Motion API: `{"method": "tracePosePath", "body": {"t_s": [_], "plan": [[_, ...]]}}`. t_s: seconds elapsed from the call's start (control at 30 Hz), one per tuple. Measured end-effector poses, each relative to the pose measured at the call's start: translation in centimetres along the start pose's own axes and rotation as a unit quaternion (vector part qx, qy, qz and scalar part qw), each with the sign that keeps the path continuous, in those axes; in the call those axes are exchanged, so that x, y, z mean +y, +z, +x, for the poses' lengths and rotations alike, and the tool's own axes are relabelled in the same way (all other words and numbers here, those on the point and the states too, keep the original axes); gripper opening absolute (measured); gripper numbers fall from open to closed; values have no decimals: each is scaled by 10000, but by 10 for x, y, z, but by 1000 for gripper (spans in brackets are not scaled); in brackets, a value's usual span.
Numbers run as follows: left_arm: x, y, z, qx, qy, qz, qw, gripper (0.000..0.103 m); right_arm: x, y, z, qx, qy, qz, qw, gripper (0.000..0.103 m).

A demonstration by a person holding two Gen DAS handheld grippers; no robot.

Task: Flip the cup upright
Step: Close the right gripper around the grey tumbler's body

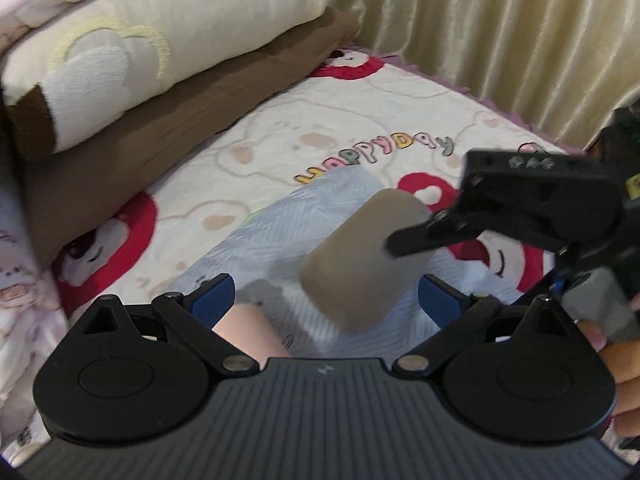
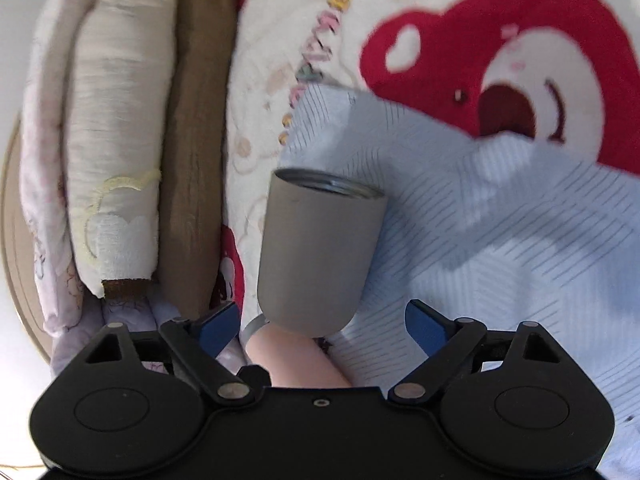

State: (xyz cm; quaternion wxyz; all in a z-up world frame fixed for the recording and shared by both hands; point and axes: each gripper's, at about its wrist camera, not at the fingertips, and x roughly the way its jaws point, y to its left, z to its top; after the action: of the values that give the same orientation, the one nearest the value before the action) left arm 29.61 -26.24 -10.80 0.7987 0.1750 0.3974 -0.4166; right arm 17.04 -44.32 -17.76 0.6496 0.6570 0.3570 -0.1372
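Observation:
A grey-beige cup (image 1: pixel 362 258) lies tilted on a pale blue striped cloth (image 1: pixel 280 240) on the bed. In the right wrist view the cup (image 2: pixel 320 252) shows its dark metal rim pointing away and its rounded base toward the camera. My left gripper (image 1: pixel 326 300) is open, its blue pads (image 1: pixel 212 296) on either side below the cup, apart from it. My right gripper (image 2: pixel 322 326) is open, the cup's base lying between its blue fingertips (image 2: pixel 424 324) without being clamped. In the left wrist view the right gripper's black finger (image 1: pixel 416 238) reaches the cup's side.
Folded blankets and a brown pillow (image 1: pixel 132 128) are stacked at the left. A cream curtain (image 1: pixel 500 28) hangs behind the bed. The bedsheet (image 1: pixel 360 120) has red bear prints. A person's bare knee (image 1: pixel 248 332) sits under the cloth's near edge.

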Motion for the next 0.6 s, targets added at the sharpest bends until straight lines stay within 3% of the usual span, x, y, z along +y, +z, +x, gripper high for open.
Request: {"method": "tracePosePath", "body": {"t_s": [0.07, 0.13, 0.23, 0.43, 0.6], "plan": [[0, 3, 7, 56, 63, -75, 9999, 99, 0, -1, 8, 178, -51, -138, 9997, 92], [-1, 4, 14, 106, -111, -27, 9999, 99, -4, -2, 10, 124, 105, -85, 9998, 92], [-7, 7, 21, 152, -296, 259, 9991, 99, -7, 1, 14, 188, 327, 12, 9993, 92], [-24, 15, 31, 135, -373, 890, 9952, 98, -2, 12, 11, -38, 226, -202, 9995, 92], [-33, 20, 41, 288, -615, 1106, 9915, 98, -10, 32, 11, 90, 347, -40, 9993, 93]]}}
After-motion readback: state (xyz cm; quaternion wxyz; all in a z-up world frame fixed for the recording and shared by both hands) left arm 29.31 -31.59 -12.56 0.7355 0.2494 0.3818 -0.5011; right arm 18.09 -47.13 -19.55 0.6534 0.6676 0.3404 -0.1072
